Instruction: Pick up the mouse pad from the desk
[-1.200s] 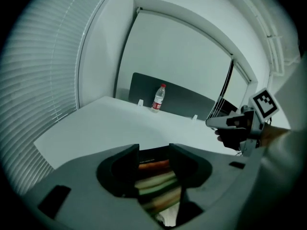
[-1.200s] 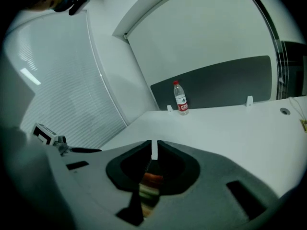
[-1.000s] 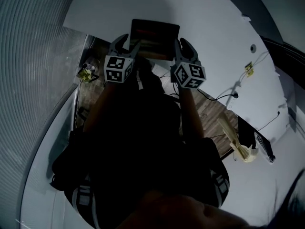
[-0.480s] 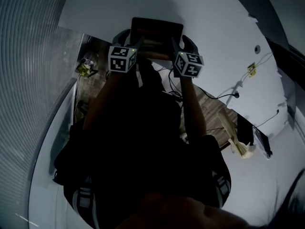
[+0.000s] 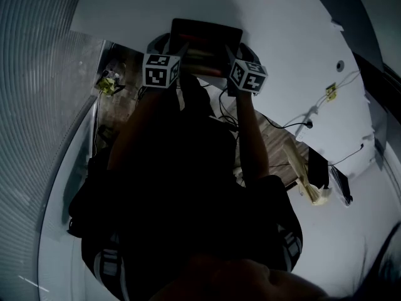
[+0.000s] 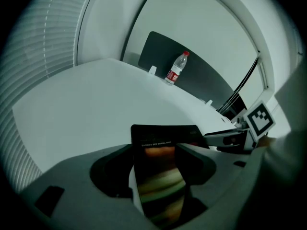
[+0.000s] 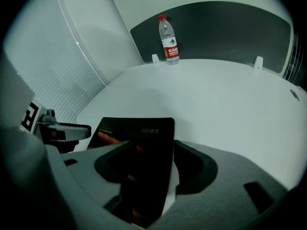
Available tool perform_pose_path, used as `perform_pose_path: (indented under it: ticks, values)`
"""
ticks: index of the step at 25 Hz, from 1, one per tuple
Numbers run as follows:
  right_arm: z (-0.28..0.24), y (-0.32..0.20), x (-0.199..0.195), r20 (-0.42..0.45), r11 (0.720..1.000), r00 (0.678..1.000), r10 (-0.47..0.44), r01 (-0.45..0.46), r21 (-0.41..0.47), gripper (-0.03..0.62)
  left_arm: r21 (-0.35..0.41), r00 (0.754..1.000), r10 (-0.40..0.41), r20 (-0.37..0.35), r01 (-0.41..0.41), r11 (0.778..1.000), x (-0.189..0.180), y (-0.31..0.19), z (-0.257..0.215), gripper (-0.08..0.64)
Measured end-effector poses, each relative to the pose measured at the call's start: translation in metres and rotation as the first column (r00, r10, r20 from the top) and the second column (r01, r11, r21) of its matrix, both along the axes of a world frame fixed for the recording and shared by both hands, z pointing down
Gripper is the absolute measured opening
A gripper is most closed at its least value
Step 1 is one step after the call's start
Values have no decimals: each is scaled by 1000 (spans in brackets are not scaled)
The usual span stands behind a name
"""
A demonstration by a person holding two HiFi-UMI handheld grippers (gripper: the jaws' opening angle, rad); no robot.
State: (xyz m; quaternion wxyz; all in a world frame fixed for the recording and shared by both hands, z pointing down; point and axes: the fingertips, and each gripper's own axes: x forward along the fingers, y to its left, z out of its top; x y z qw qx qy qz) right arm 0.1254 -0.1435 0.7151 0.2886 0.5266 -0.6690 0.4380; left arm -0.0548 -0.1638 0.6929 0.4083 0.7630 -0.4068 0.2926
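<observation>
Mouse pad (image 5: 207, 33), dark, orange-banded, lies within opening jaws of left hand-held gripper (image 6: 158, 150) and right hand-held gripper (image 7: 151, 147).

the mouse pad (image 6: 160, 176) is seen as black, printed with blurred orange and tan bands. the desk (image 7: 216, 95) is shown white. the bottle (image 7: 168, 41) is capped in red and labelled red and white. the marker cubes (image 5: 160, 71) are patterned in black and white squares.

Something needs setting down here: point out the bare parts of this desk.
Bare: the white desk between the mouse pad and the water bottle at the grey partition. Crowded: the near edge, where the left gripper and the right gripper, jaws opening, straddle the mouse pad.
</observation>
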Motion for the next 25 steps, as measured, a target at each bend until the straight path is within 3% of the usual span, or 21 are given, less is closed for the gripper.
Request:
perform_pose_path:
  ticks: [13, 21, 25]
  values:
    - [4, 1, 0, 1, 1000, 1000, 14, -14, -13, 233, -66, 999, -33, 35, 36, 997, -2, 1, 17, 250]
    - [5, 3, -3, -23, 1000, 1000, 7, -7, -22, 233, -71, 999, -16, 50, 20, 997, 6, 5, 17, 258]
    - [5, 5, -11, -26, 999, 999, -32, 32, -27, 222, -85, 1000, 16, 23, -14, 996, 14, 8, 16, 258]
